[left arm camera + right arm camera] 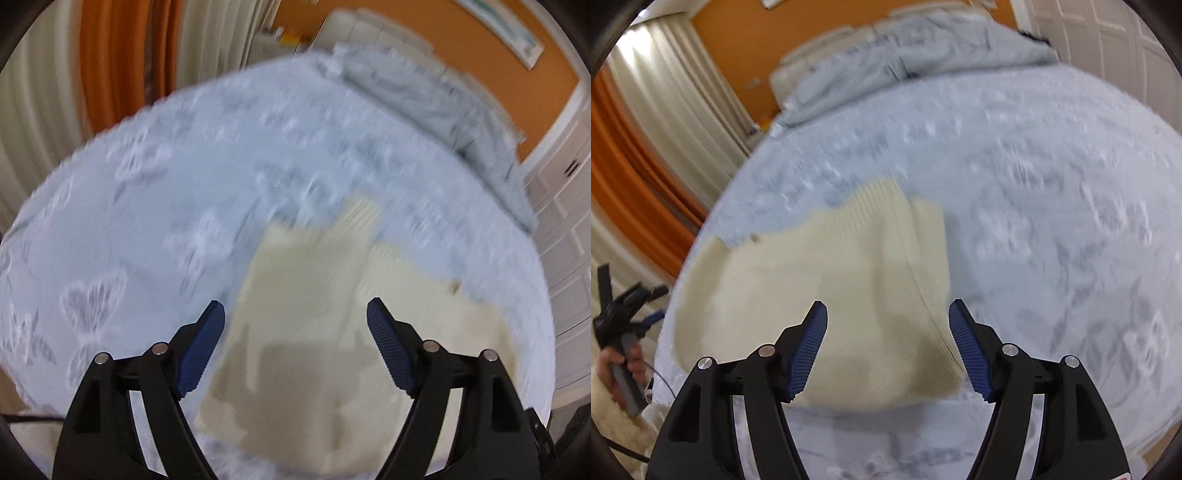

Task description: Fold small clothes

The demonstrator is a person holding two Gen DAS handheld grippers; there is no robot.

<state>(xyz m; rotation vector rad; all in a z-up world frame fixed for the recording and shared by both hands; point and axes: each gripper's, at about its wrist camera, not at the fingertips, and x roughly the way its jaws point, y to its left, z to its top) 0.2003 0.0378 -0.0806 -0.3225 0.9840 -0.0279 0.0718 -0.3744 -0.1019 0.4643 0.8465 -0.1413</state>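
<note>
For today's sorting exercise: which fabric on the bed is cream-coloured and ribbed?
The small cream ribbed knit garment, lying flat below both open grippers; the butterfly-patterned bedspread and crumpled duvet are pale blue-grey.

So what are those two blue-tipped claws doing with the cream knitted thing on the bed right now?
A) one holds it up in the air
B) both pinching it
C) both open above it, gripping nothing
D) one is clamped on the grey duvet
C: the left gripper and right gripper both have their jaws spread apart, and the cream garment lies on the bedspread ungripped.

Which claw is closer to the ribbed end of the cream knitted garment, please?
Right. The right claw hangs open just above the cream knitted garment's ribbed end; the left claw hangs open over its plain part, farther off.
</note>
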